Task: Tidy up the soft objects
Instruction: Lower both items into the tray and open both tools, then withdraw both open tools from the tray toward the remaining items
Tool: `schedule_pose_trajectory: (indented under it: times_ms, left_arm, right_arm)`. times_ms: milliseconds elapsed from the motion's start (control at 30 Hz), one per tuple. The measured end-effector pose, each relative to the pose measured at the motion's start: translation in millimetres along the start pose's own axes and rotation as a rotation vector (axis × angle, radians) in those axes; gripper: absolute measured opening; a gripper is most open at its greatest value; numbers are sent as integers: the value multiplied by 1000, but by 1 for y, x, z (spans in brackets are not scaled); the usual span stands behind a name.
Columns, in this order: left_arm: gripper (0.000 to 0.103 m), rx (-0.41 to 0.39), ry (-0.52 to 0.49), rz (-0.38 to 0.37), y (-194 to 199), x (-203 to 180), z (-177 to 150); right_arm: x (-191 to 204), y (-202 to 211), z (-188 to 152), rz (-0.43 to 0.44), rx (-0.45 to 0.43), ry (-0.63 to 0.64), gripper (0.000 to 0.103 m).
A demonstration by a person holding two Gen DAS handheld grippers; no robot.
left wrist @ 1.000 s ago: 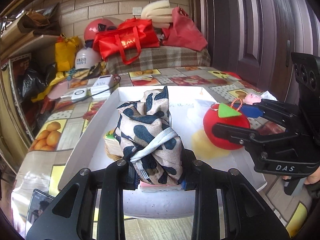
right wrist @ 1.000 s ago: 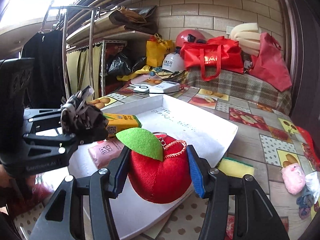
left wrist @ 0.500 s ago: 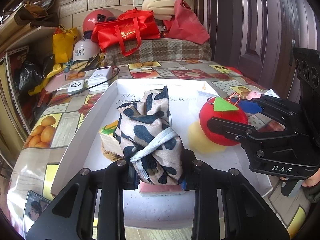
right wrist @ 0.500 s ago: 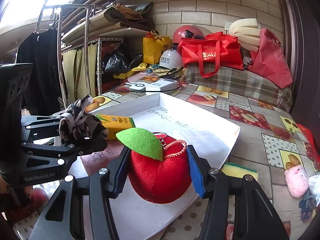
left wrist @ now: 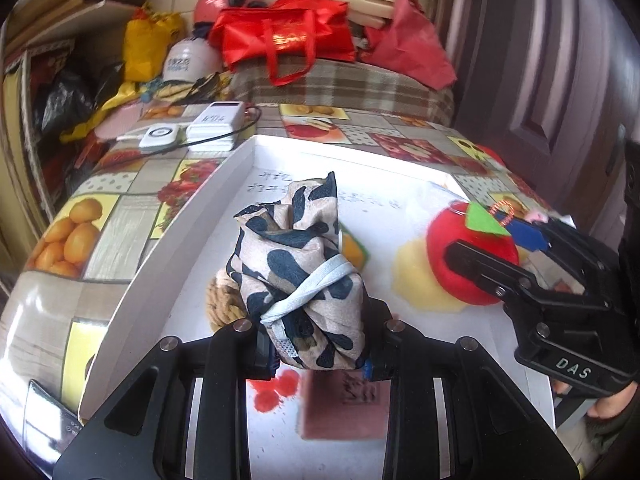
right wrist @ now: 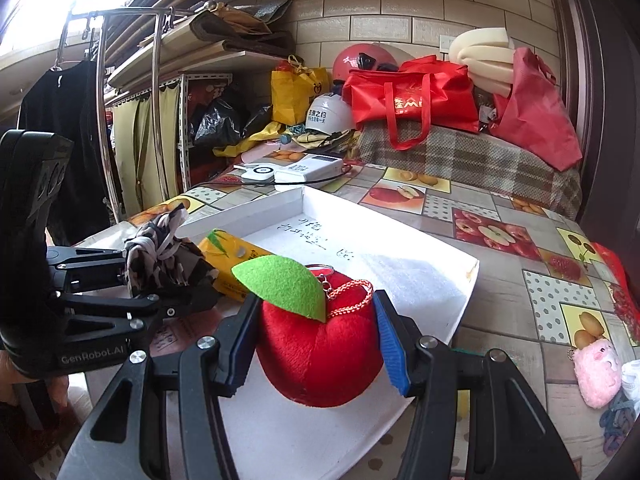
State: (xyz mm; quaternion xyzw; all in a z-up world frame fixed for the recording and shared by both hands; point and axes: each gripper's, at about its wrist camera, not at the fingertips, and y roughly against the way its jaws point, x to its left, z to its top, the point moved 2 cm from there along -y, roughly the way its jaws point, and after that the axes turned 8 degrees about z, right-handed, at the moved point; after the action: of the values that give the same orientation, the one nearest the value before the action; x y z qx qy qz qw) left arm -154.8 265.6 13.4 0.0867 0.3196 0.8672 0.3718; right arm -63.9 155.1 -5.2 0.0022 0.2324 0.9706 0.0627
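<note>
**Softness in both claws**

Cloth bundle sits pinched in my left claw above the white tray; it feels light and squashy. My right claw squeezes the plush apple at its widest part, also over the tray.

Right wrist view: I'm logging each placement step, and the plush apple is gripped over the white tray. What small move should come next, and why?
Probably lower the right gripper a little, then open its jaws. The plush apple is clamped over a bare patch of the white tray, apart from the yellow carton and the patterned cloth bundle in the left gripper.
</note>
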Motion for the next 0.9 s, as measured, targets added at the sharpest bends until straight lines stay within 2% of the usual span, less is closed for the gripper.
schedule_pose_trajectory:
  times_ms: [100,233,333,367,400,433,467,500,533,567,900]
  left_arm:
    - [28,2,38,31,-6,4,4]
    - [28,-27,-31,62,-4,-14,5]
    - [30,-66,-76,107,2,-23,5]
    - [32,-84,-83,127,5,-24,4]
    - [33,-109,-82,160,9,-24,4]
    - [42,-134,-74,183,14,-22,4]
    - [60,-157,-62,204,17,-20,4]
    - [69,-181,-38,231,21,-15,3]
    - [84,-200,-14,242,25,-11,3]
    - [93,-215,2,239,28,-7,3]
    - [94,-297,-6,279,43,-12,-3]
  right_arm:
    - [-3,-5,3,-12,-7,-4,54]
    - [-3,-7,5,-14,-13,1,55]
    - [-1,-3,5,-16,-29,9,59]
    - [-1,-3,5,-18,-33,8,64]
    - [-2,-2,5,-24,-39,6,76]
    - [-3,-1,6,-37,-46,-1,81]
    - [-6,1,6,-44,-59,-13,87]
    - [-9,5,5,-43,-78,-30,91]
    - [-12,7,5,-44,-90,-41,95]
    - [-15,10,5,-52,-106,-56,103]
    - [-10,29,4,-102,-199,-36,103]
